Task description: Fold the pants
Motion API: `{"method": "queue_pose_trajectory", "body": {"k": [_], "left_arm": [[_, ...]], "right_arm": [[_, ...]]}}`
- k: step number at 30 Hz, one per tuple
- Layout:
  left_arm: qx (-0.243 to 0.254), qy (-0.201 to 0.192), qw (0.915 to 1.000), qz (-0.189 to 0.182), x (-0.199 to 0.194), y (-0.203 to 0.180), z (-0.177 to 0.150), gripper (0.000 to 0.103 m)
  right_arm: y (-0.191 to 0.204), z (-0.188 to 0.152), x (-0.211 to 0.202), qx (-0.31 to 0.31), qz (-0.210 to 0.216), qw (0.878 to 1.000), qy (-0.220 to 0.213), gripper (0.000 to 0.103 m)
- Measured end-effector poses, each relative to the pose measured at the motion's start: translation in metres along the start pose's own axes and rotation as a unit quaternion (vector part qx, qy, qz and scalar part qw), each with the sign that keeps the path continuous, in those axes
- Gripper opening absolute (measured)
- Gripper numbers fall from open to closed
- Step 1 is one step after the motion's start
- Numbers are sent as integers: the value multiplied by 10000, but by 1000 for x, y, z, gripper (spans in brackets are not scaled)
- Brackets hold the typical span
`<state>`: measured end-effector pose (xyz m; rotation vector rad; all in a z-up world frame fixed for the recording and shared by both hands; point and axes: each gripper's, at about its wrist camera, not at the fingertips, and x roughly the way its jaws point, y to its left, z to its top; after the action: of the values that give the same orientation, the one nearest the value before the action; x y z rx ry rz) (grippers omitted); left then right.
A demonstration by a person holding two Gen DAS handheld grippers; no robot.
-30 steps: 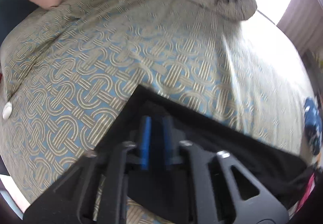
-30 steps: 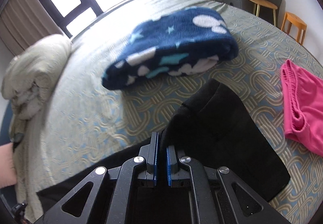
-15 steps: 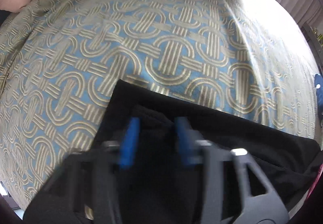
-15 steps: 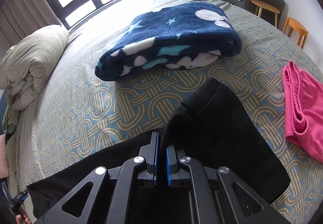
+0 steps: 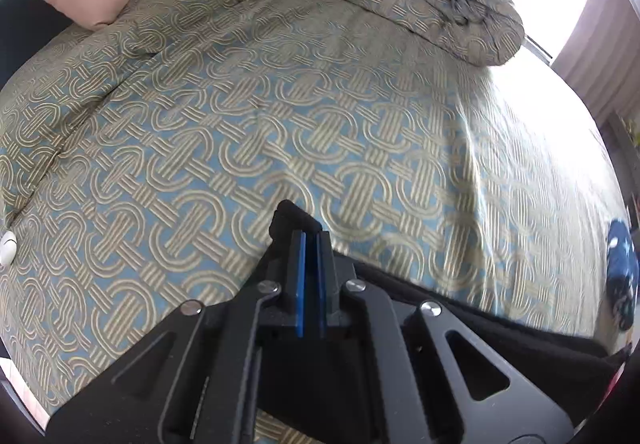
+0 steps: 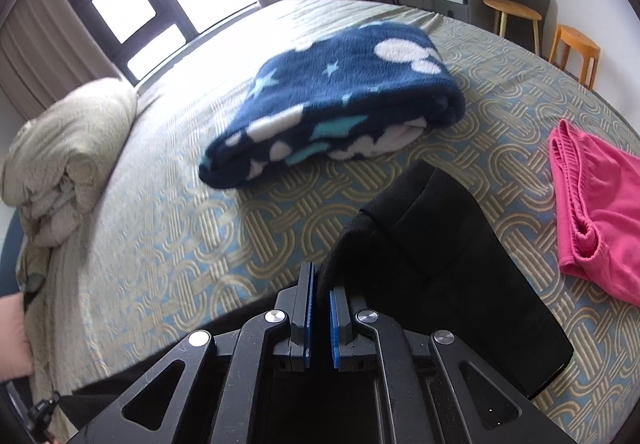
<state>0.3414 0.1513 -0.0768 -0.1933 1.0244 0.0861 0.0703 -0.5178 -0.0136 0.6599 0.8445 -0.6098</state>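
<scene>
1. Left gripper (image 5: pixel 311 234) was clamped on a raised corner of the black pants (image 5: pixel 500 318), lifting that end to carry it over.
2. Right gripper (image 6: pixel 322 284) was pinched tight on the opposite edge of the pants (image 6: pixel 440 244), apparently anchoring it, though the cloth at the pads was hard to read.
3. The pants lay stretched across the patterned bedspread (image 5: pixel 280 124), near a folded navy fleece blanket (image 6: pixel 340 100) and a pink garment (image 6: pixel 600 212).

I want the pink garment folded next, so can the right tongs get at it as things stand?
Probably not yet: the right tongs are shut on the black pants. The pink garment lies uncovered on the bedspread just beyond, so once they let go the way looks free.
</scene>
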Motion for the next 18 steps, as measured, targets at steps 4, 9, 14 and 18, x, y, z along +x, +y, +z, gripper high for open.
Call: {"method": "queue_pose_trajectory", "body": {"k": [4,9,14,18], "left_arm": [[74,278,9989,359,35,-13,9,6],[106,513,9962,694,72,-25,16,9],[467,301,9919,1146,65,-27,27,16],[360,154,9943,996,41,-3,27,45]], "right_arm": [[9,13,30,45,-60,9996,290,5],[26,18,79,-442,-381,9965,591,7],[18,24,89,-453,-581,9954,614,16],[12,35,87,-444,-565,9952,670,18]]}}
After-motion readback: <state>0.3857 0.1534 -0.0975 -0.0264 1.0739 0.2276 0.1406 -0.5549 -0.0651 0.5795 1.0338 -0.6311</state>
